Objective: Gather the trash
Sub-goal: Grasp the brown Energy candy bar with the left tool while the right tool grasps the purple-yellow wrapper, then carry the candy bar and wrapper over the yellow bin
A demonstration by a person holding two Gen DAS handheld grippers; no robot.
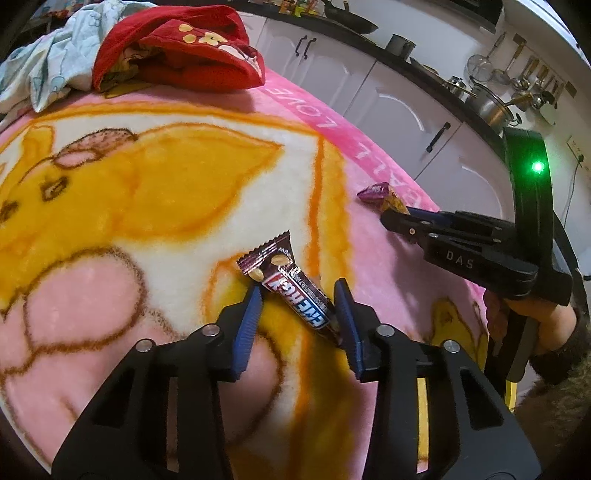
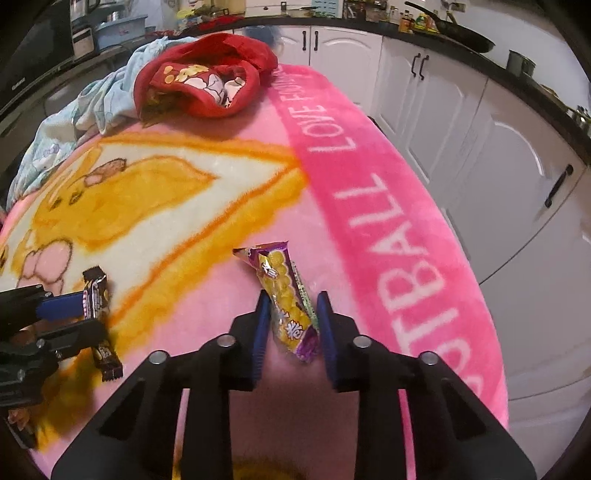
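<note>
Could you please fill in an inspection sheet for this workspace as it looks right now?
Surface: pink cartoon blanket, lettered border.
Job's things: brown candy bar wrapper and purple-yellow snack packet, both lying on the blanket.
Clutter: red garment and pale blue cloth heaped at the far end.
Grippers: left gripper astride the wrapper, right gripper astride the packet; pads close either side, firm contact unclear.
Cables: one cord by the wall socket.
Surroundings: white cabinets, dark counter with a pan, hanging utensils.
</note>
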